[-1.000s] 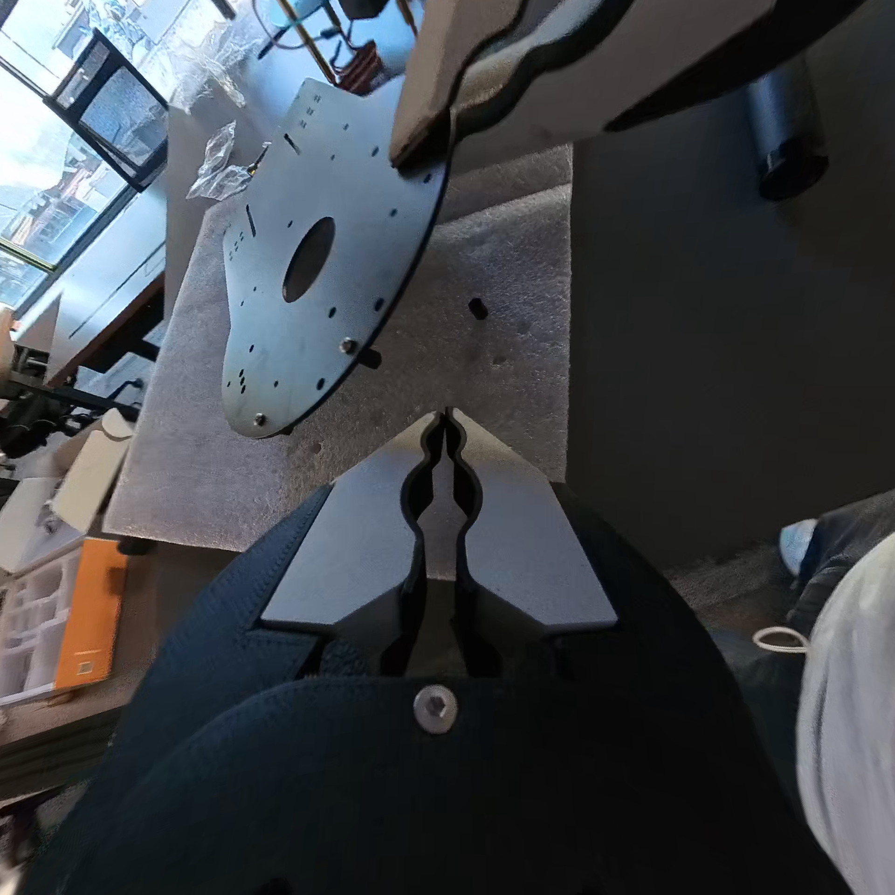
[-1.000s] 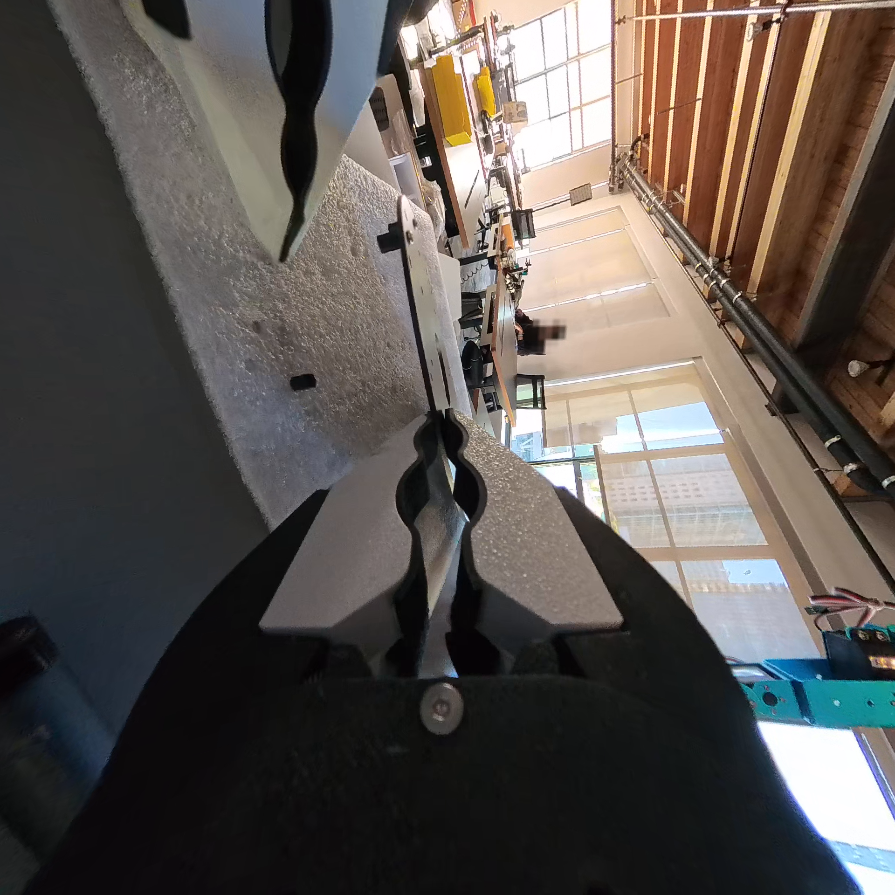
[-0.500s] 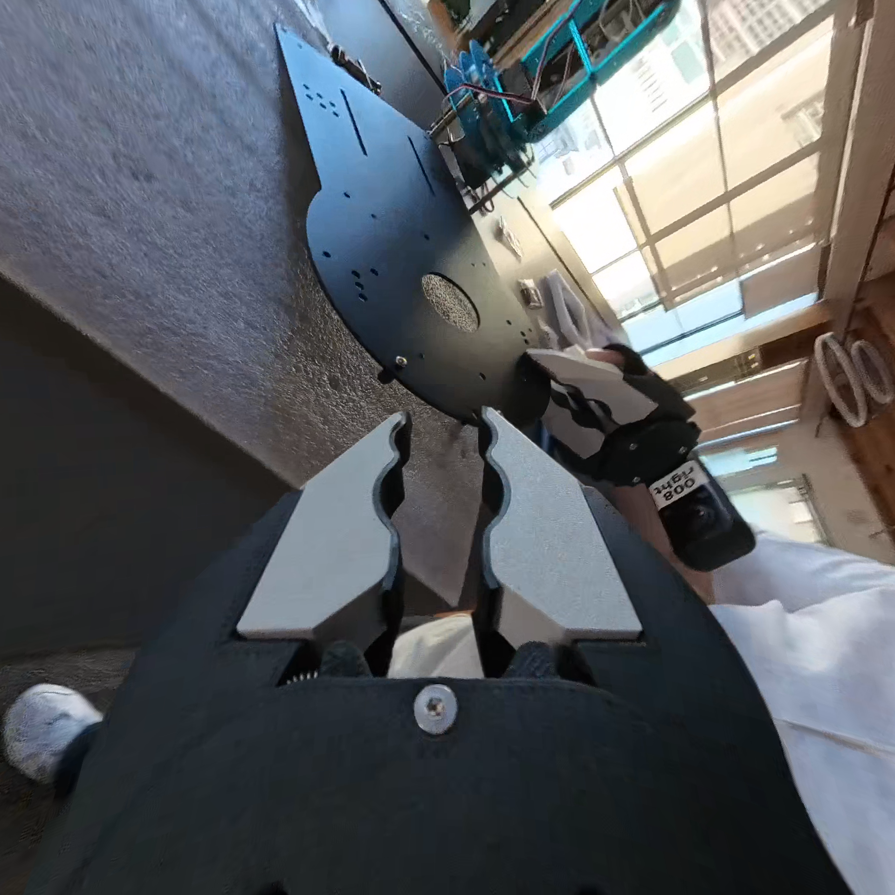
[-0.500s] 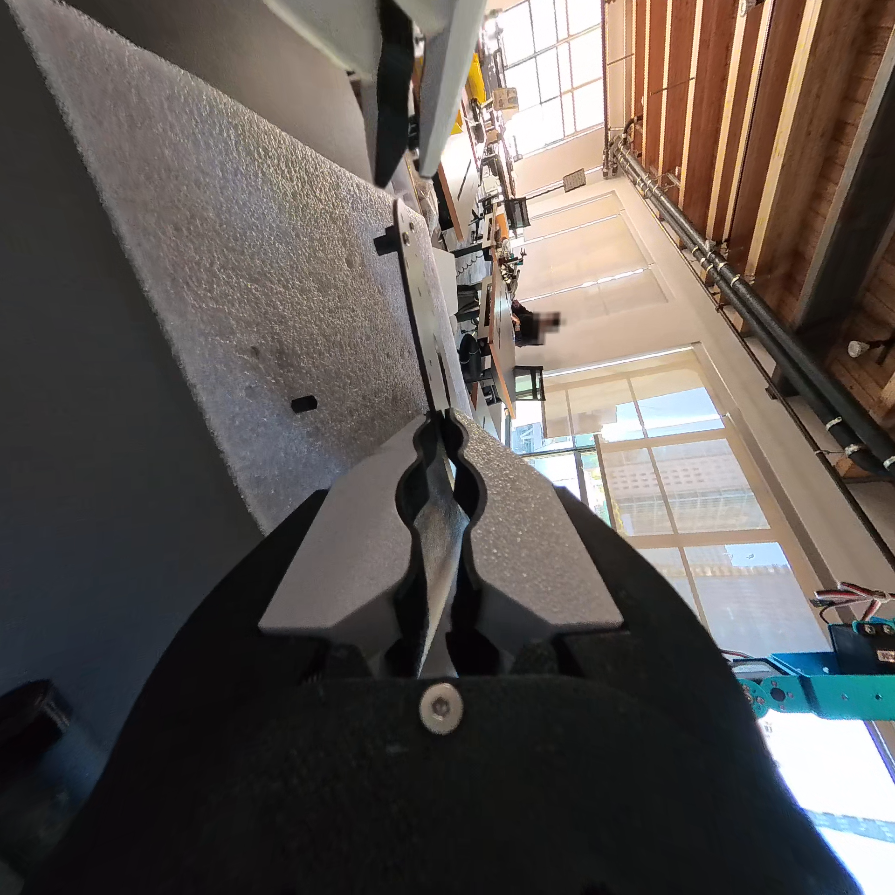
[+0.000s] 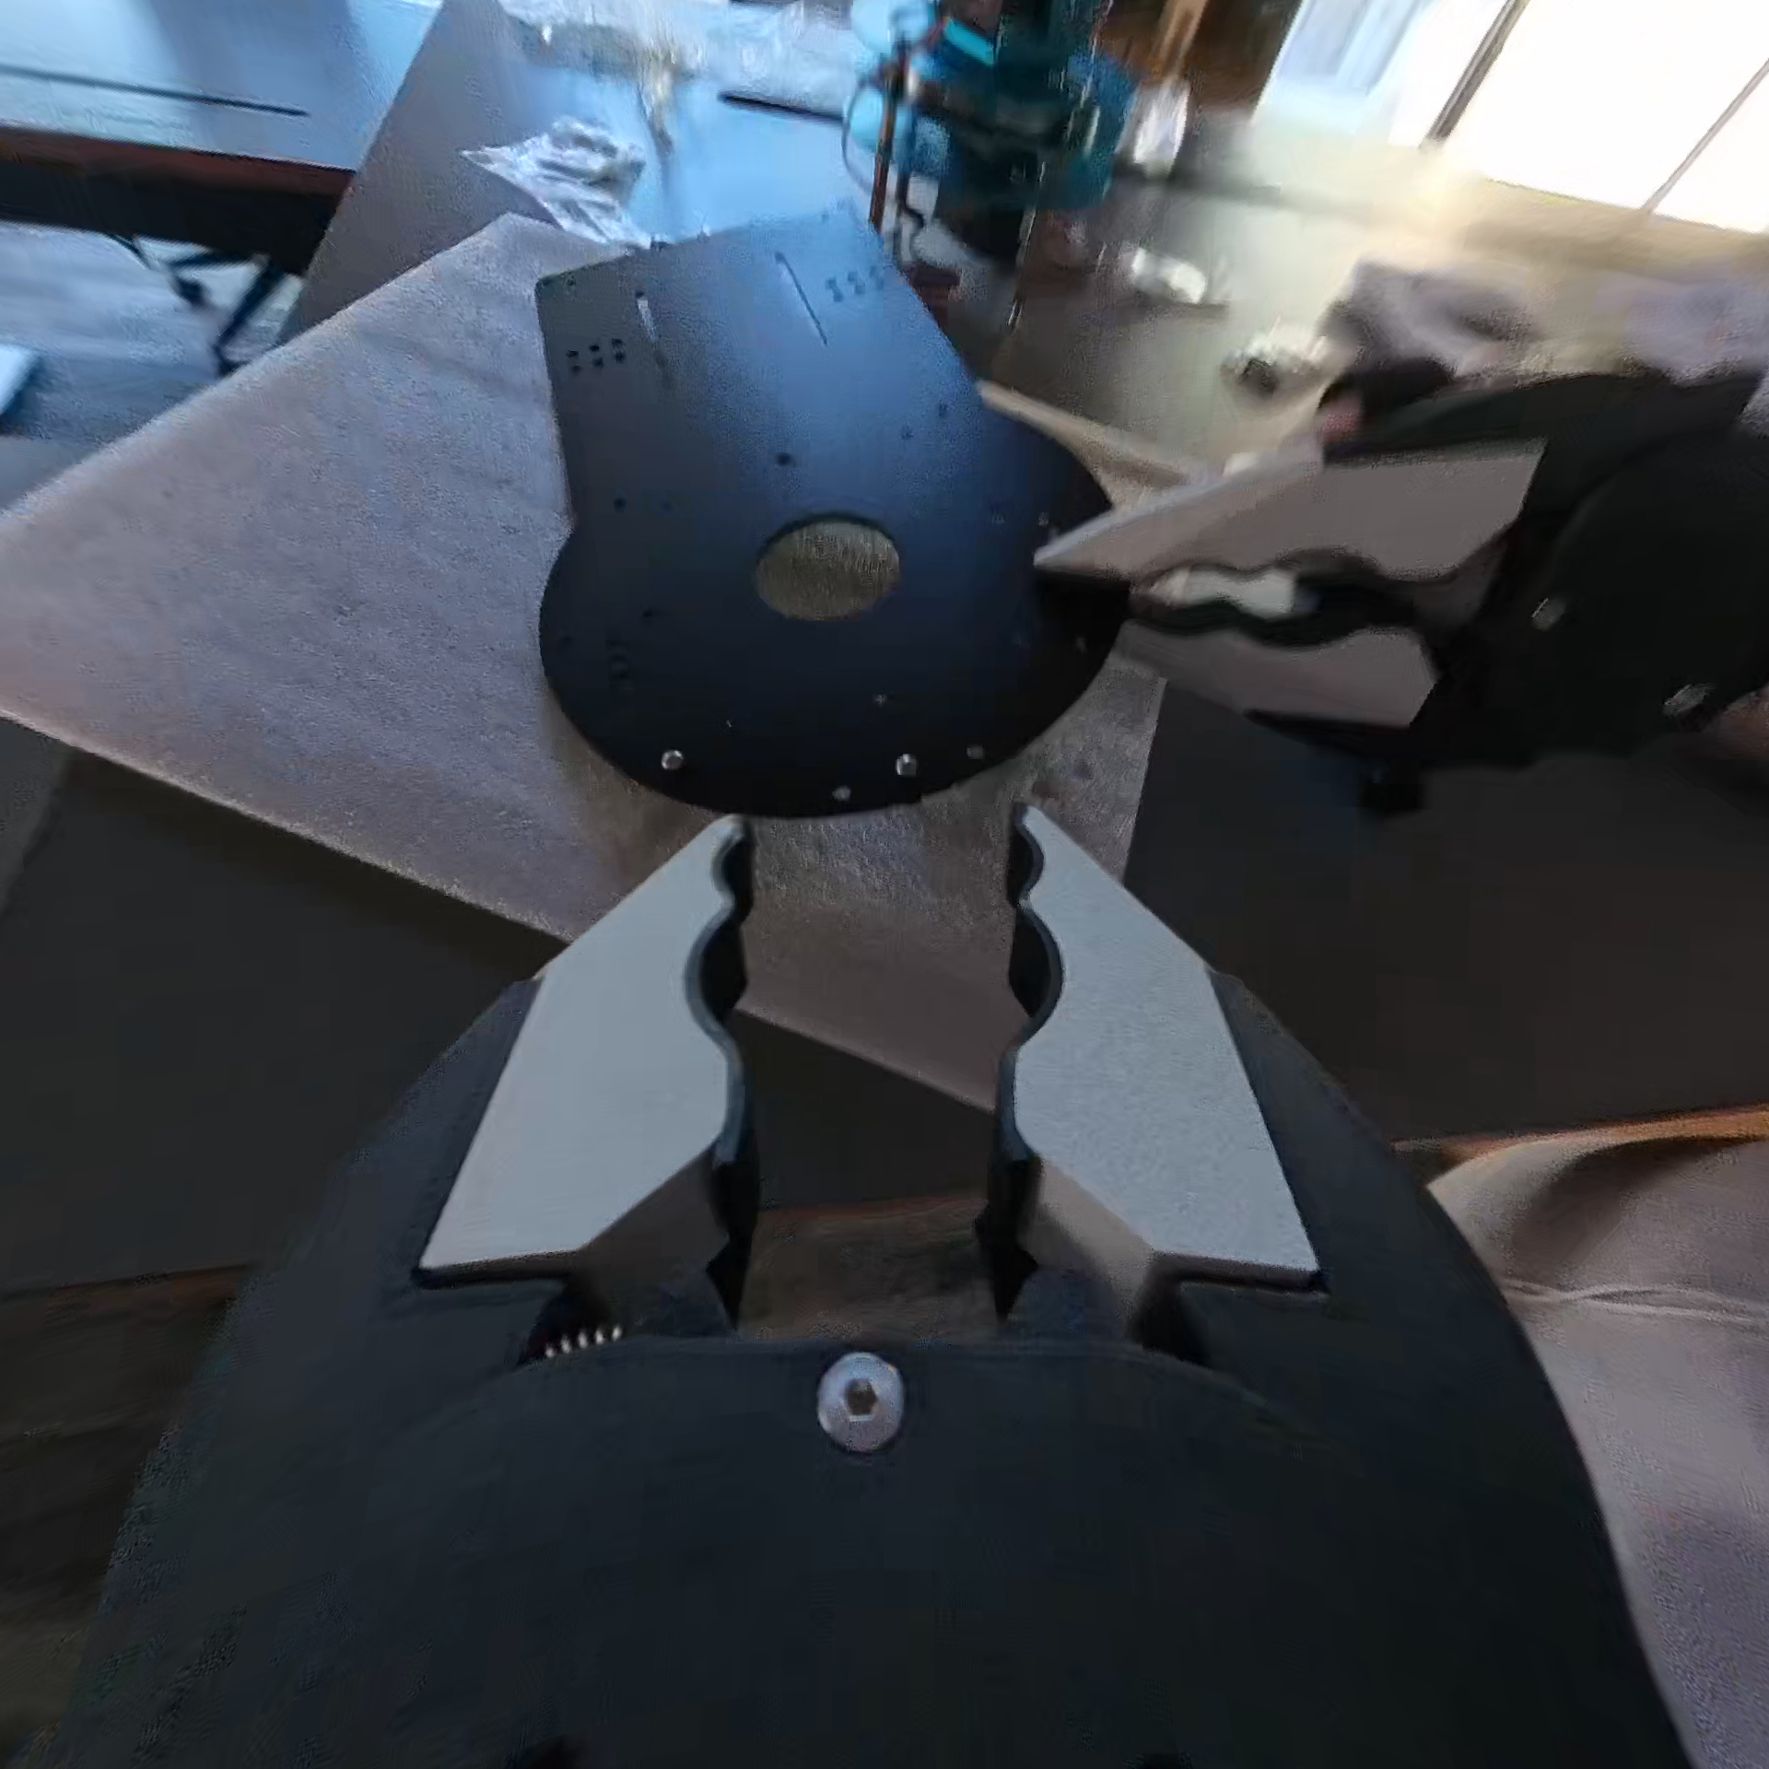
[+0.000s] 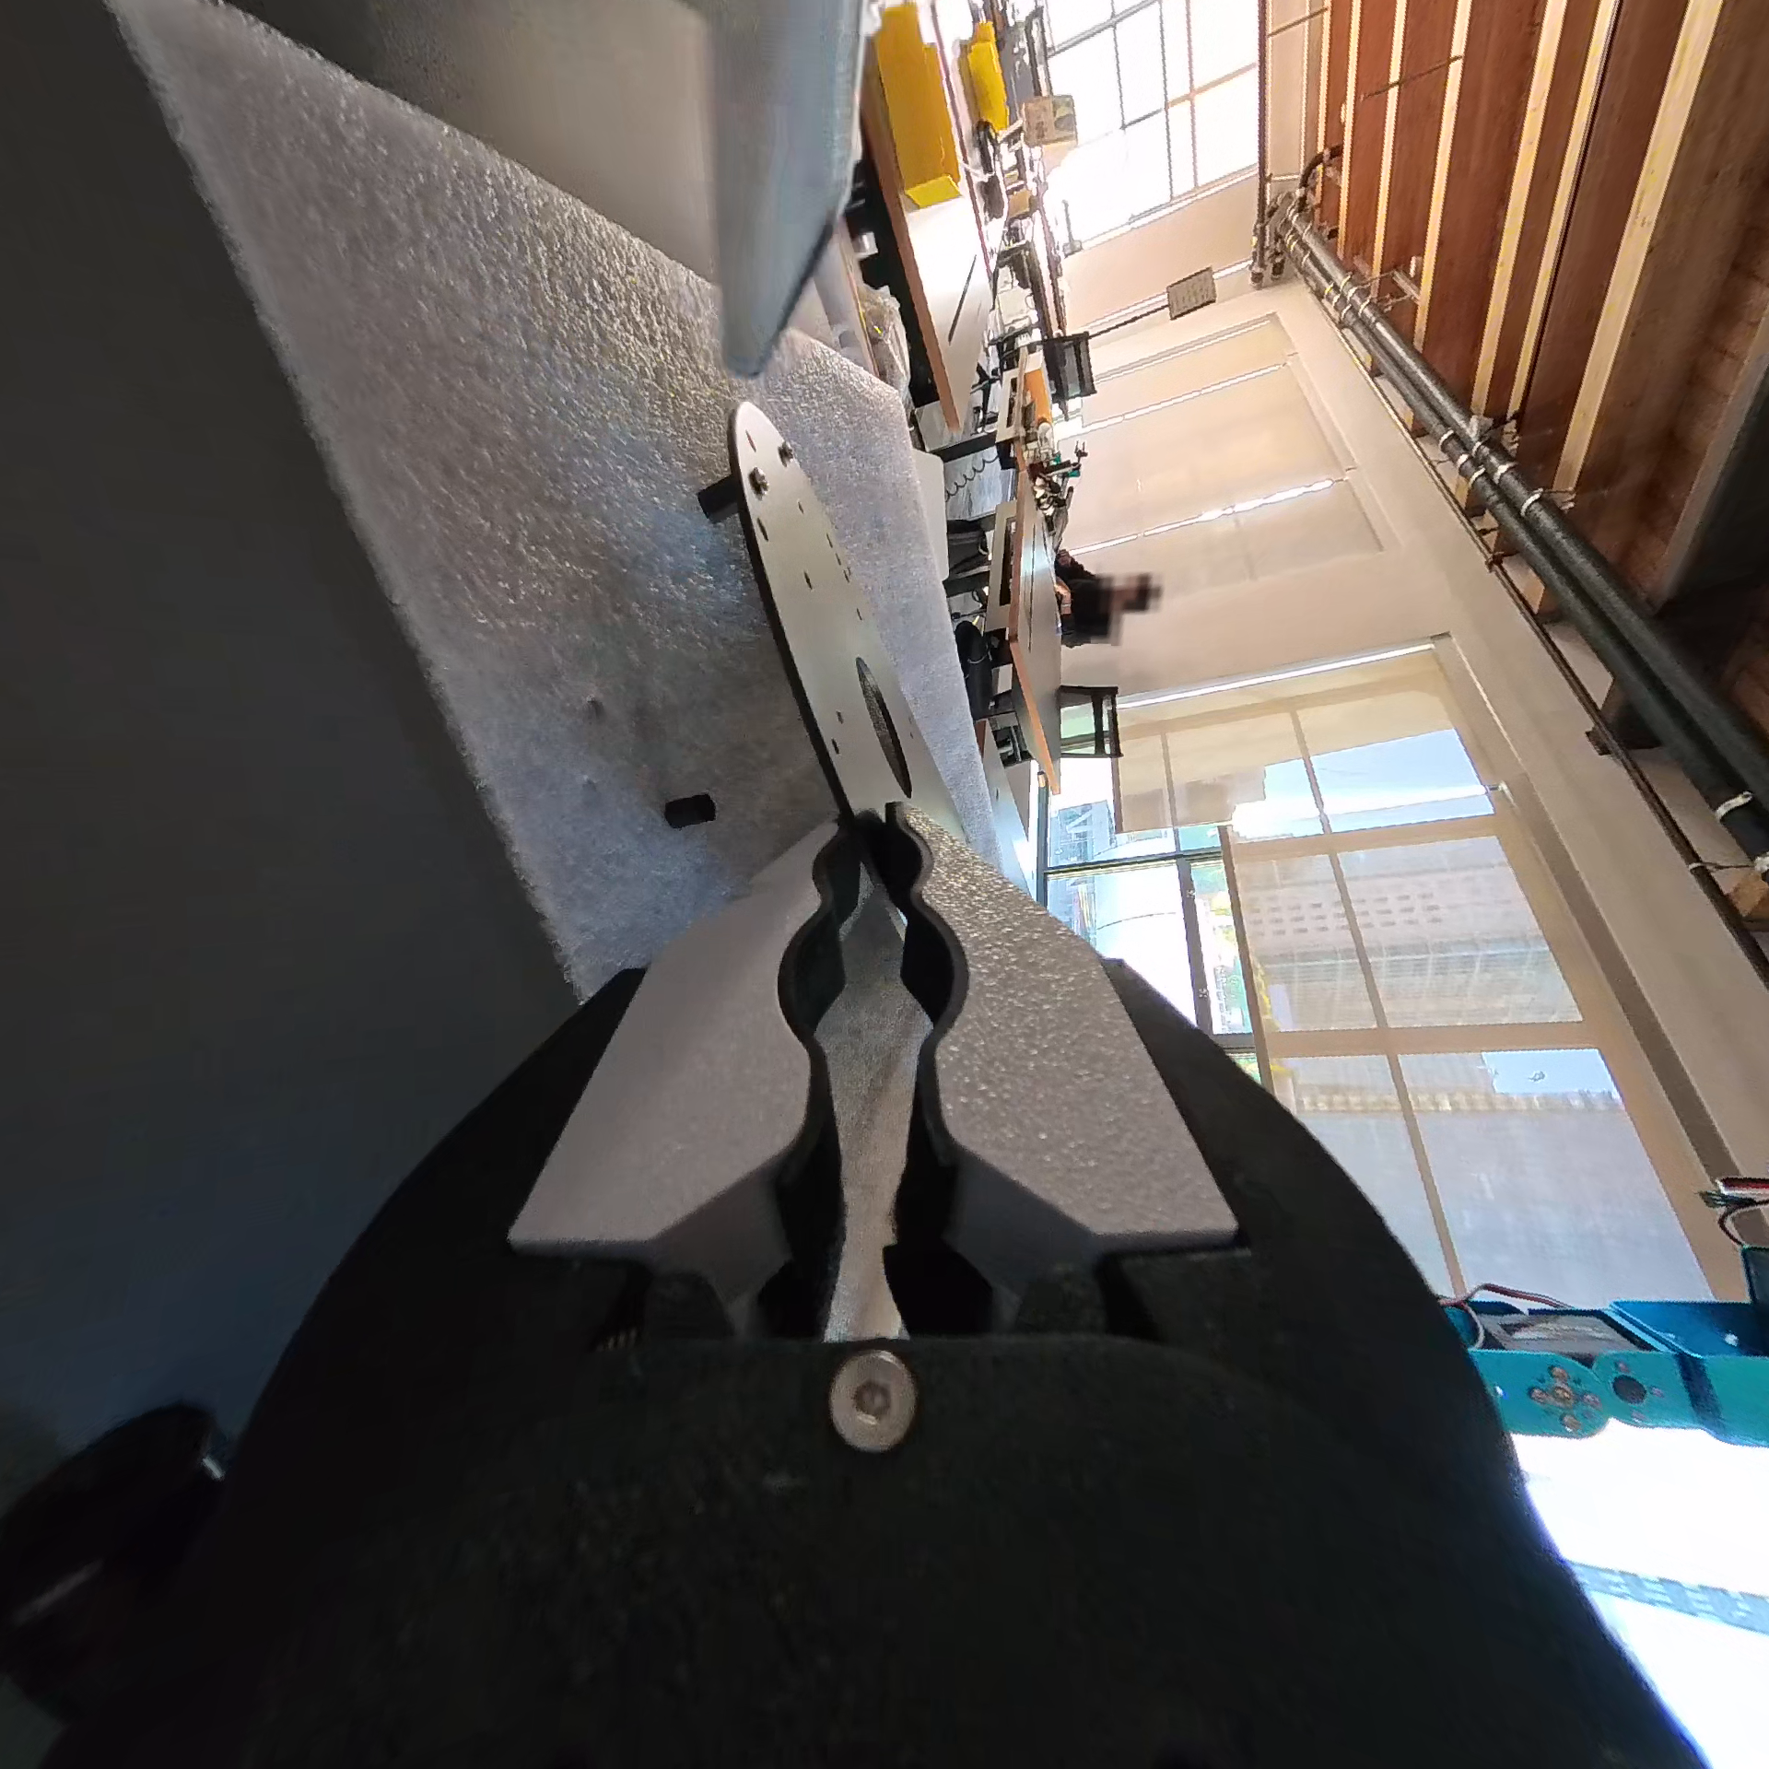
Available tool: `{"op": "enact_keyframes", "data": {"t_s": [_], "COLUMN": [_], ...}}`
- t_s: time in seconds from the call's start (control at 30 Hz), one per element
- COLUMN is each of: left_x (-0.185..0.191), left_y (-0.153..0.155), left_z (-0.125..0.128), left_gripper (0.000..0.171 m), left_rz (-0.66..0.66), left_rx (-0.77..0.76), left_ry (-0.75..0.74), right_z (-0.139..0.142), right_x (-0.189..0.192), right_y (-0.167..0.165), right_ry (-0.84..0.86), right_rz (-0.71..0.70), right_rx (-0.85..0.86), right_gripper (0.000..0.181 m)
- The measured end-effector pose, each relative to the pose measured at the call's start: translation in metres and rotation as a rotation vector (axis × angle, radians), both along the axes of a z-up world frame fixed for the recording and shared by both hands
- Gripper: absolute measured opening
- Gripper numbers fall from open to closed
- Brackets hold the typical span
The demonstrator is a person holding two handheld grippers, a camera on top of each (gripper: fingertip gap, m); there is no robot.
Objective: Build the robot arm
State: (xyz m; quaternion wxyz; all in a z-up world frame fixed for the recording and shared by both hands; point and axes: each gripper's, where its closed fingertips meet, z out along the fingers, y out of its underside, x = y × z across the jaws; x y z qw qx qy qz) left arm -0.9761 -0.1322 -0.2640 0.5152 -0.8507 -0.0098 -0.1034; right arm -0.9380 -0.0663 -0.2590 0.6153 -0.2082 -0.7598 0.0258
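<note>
A flat black metal plate (image 5: 794,536) with a round hole, small drill holes and a few screws hangs just over a grey foam sheet (image 5: 316,536). My right gripper (image 6: 876,823) is shut on the plate's edge; in the right wrist view the plate (image 6: 814,613) shows nearly edge-on, with a short black standoff under it. In the left wrist view that gripper (image 5: 1072,565) pinches the plate's right rim. My left gripper (image 5: 876,842) is open and empty, its tips just short of the plate's near rim.
A small loose black standoff (image 6: 689,812) lies on the foam (image 6: 536,459). A teal robot assembly with wires (image 5: 996,105) and clear plastic bags (image 5: 565,172) stand behind the foam on the dark table (image 5: 1436,938). A person sits at a far desk. About 9 centimetres separates my left fingertips from my right.
My left gripper has swung round to face the plate's near rim and opened wide. The right gripper keeps its hold and has tilted the plate, showing more of its face.
</note>
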Motion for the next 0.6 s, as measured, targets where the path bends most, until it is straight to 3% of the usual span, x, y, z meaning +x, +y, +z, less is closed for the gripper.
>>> {"op": "enact_keyframes", "data": {"t_s": [0.1,0.6], "left_x": [0.003,0.004], "left_y": [-0.003,-0.001], "left_z": [-0.030,-0.041], "left_gripper": [0.085,0.084], "left_rz": [0.016,0.037], "left_rx": [-0.137,-0.186], "left_ry": [0.222,0.234], "right_z": [0.000,-0.007], "right_x": [0.000,0.001], "right_y": [0.002,0.012], "right_ry": [0.002,-0.039], "right_rz": [-0.007,-0.046], "right_rx": [-0.010,-0.051], "right_gripper": [0.003,0.005]}}
